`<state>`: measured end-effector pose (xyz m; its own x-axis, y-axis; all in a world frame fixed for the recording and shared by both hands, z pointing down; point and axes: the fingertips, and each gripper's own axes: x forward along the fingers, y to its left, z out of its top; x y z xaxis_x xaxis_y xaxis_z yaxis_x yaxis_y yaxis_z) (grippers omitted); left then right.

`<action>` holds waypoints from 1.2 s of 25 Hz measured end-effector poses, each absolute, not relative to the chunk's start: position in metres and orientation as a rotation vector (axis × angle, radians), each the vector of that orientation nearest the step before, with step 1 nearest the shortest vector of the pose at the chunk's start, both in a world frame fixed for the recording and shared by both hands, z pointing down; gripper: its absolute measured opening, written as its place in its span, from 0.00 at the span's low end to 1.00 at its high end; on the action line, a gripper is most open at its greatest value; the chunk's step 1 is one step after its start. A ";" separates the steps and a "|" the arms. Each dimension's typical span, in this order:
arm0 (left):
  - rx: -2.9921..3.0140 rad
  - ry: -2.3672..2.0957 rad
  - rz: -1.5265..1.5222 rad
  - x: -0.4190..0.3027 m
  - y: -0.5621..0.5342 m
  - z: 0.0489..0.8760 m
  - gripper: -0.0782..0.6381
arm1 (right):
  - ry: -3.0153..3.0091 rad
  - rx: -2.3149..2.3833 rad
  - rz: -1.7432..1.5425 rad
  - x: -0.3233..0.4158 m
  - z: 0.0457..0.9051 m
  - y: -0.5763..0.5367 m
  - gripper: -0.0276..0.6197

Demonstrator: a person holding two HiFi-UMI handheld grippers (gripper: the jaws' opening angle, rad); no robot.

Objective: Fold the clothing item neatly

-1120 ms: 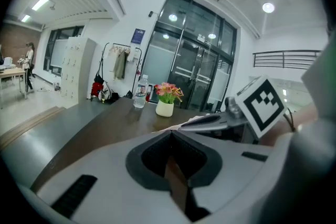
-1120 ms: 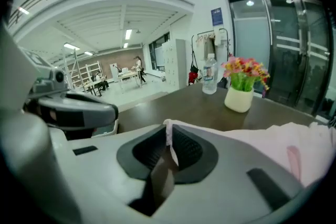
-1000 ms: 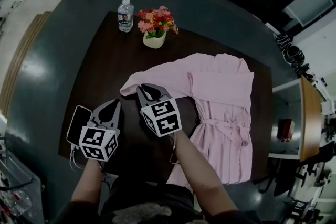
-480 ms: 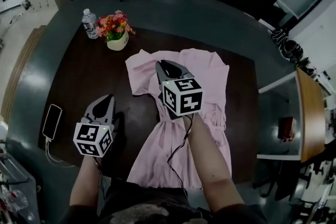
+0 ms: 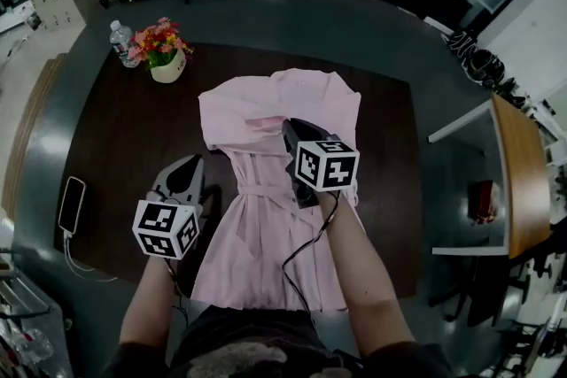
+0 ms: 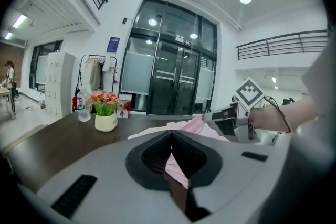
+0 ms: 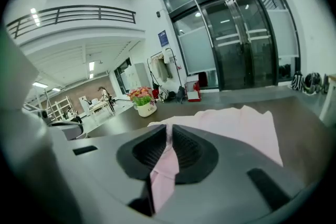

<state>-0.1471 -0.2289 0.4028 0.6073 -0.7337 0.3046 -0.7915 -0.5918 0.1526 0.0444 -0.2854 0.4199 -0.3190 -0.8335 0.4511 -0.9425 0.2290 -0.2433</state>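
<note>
Pink, thin cloth: I judge it light, limp and a little slippery. It is best taken at an edge or a seam rather than mid-panel, or it will sag and pull the fold askew.

Head view: the robe (image 5: 266, 235) lies flat along the middle of the dark table (image 5: 115, 128), hem toward me, with what looks like a sleeve doubled across the chest. My right gripper (image 5: 294, 130) is over the chest, right of centre. My left gripper (image 5: 188, 165) is over bare table, just beside the robe's left edge.

Left gripper view: the jaws are pressed together with nothing caught. The pink showing in the gap is robe lying beyond them.

Right gripper view: the jaws are pinched on a fold of the robe, which trails down between them.
</note>
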 end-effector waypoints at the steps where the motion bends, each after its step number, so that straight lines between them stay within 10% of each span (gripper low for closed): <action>1: 2.570 -1.233 0.295 -0.143 -0.231 0.402 0.12 | -2.261 1.696 0.720 0.047 0.426 -0.283 0.09; 30: 2.646 -1.067 0.377 0.018 -0.244 0.415 0.12 | -2.005 1.976 0.720 0.258 0.496 -0.223 0.09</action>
<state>0.0180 -0.2440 0.4152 0.6961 -0.6358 0.3335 -0.7042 -0.6952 0.1444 0.2583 -0.2227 0.4961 -0.0603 -0.8678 0.4932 -0.9834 -0.0331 -0.1783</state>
